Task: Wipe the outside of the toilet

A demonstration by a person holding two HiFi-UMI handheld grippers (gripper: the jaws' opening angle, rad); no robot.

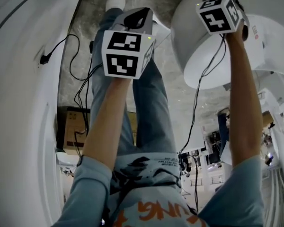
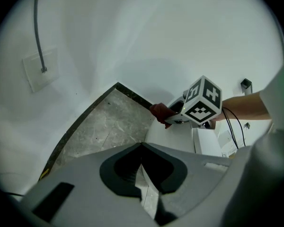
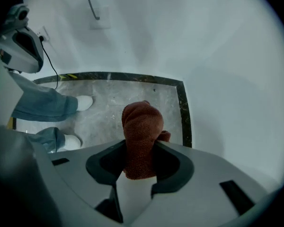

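Note:
The white toilet [image 1: 199, 51] bulges at the upper right of the head view, and its rounded side [image 2: 176, 138] shows in the left gripper view. My right gripper [image 3: 141, 148] is shut on a red-brown cloth [image 3: 141, 124] that sticks out past its jaws. From the left gripper view, that cloth [image 2: 160, 111] is pressed to the top of the toilet's side under the right gripper [image 2: 182, 113]. My left gripper [image 2: 143, 176] hangs over the floor to the left of the toilet, jaws together with nothing in them.
Grey marble floor [image 3: 109, 103] with a dark border strip [image 3: 182, 112] meets white walls. The person's jeans legs and white shoes [image 3: 83, 102] stand left of the toilet. Black cables [image 1: 80, 79] trail over the floor, beside a cardboard box [image 1: 73, 126]. A wall socket [image 2: 38, 70] carries a cable.

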